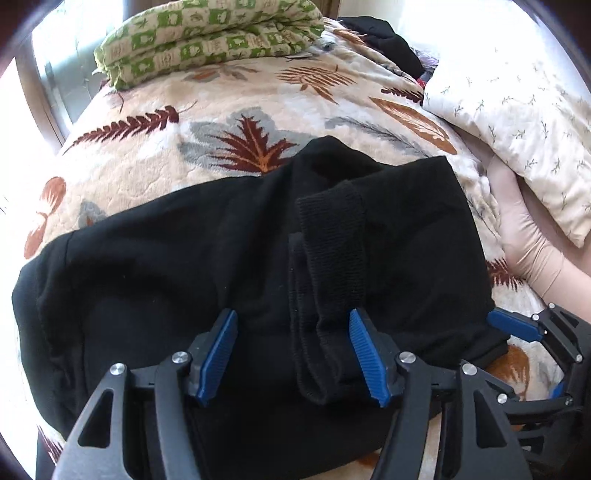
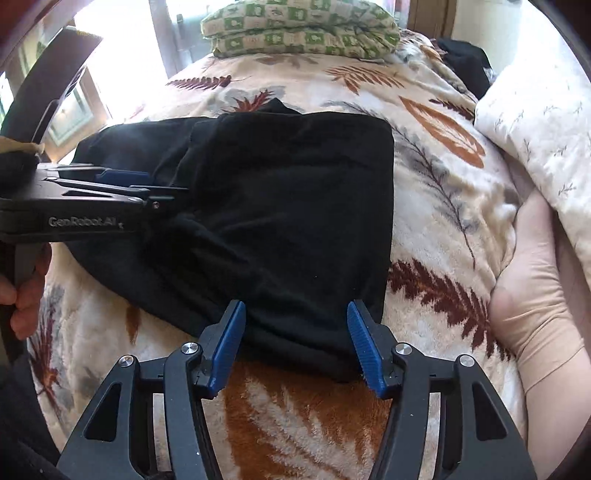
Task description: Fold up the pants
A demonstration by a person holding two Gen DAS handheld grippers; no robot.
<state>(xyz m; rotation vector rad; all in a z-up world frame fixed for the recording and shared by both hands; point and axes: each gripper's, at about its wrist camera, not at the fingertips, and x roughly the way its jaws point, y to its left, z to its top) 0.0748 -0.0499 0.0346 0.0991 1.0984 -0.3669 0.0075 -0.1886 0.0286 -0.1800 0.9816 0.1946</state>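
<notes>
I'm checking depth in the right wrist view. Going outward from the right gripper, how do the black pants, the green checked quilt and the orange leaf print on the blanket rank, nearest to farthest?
1. Black pants: near edge between the right gripper and its open fingers.
2. Orange leaf print: farther up the blanket, to the right.
3. Green checked quilt: folded at the far end of the bed.

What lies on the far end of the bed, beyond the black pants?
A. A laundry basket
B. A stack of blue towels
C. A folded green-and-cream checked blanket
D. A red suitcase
C: the folded green-and-cream checked blanket sits at the far end of the leaf-print bedspread, beyond the black pants.
</notes>
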